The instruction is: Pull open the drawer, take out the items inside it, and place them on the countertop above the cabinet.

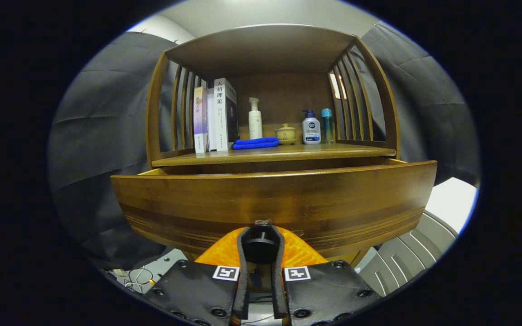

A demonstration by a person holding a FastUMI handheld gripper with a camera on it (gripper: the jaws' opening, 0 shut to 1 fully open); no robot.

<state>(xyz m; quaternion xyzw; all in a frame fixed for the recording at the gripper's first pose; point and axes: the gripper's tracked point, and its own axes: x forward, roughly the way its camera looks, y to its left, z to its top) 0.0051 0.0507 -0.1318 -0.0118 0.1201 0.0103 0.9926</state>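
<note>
The drawer (273, 199) front hides whatever lies inside it; the jaws' fingers (242, 267) cover the sides of its dark knob (259, 246); the books (215, 115) on the counter (333, 151) hide the slats behind them; bottle labels are too small to tell.

Tool (261, 246) seen closed on dark round knob (260, 244) of drawer (270, 199), both fingers (243, 253) pressed against its sides. Drawer front seen pulled out from wooden cabinet (157, 113). On counter (288, 154) above drawer are ranged: upright books (218, 115), folded blue cloth (255, 143), white pump bottle (255, 120), small lidded cup (285, 133), two further bottles (311, 127).
</note>
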